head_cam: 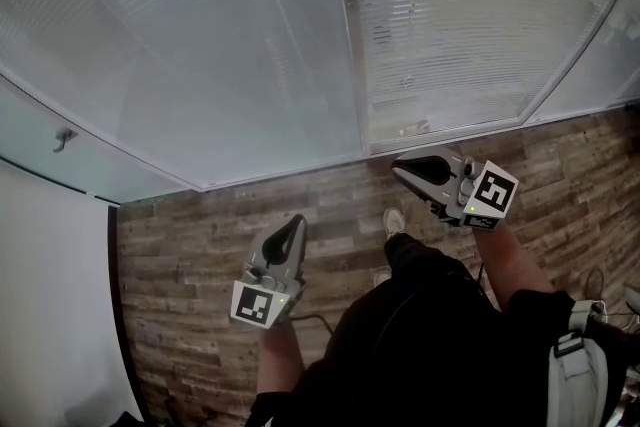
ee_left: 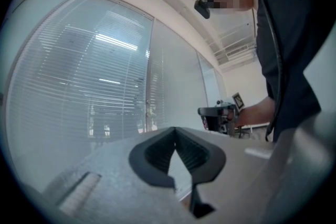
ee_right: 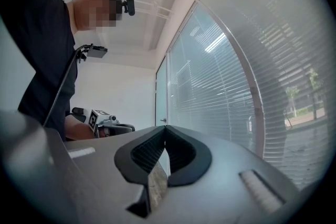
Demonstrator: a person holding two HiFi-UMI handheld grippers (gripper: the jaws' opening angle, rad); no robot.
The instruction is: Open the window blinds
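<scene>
The window blinds (head_cam: 200, 45) hang with their slats closed behind glass, in a wide left panel and a right panel (head_cam: 460, 25). My left gripper (head_cam: 297, 221) is held over the wood floor, pointing toward the left panel and well short of it. Its jaws meet at the tips with nothing between them (ee_left: 175, 129). My right gripper (head_cam: 397, 169) points left near the foot of the right panel, also shut and empty (ee_right: 165, 128). The blinds fill the left gripper view (ee_left: 89, 81) and the right side of the right gripper view (ee_right: 236, 76). No cord or wand is visible.
A grey upright post (head_cam: 350, 45) separates the two panels. A frosted glass door with a handle (head_cam: 64, 141) stands at the left beside a white wall (head_cam: 50, 315). The person's legs and shoe (head_cam: 394, 220) are between the grippers on the wood floor (head_cam: 190, 245).
</scene>
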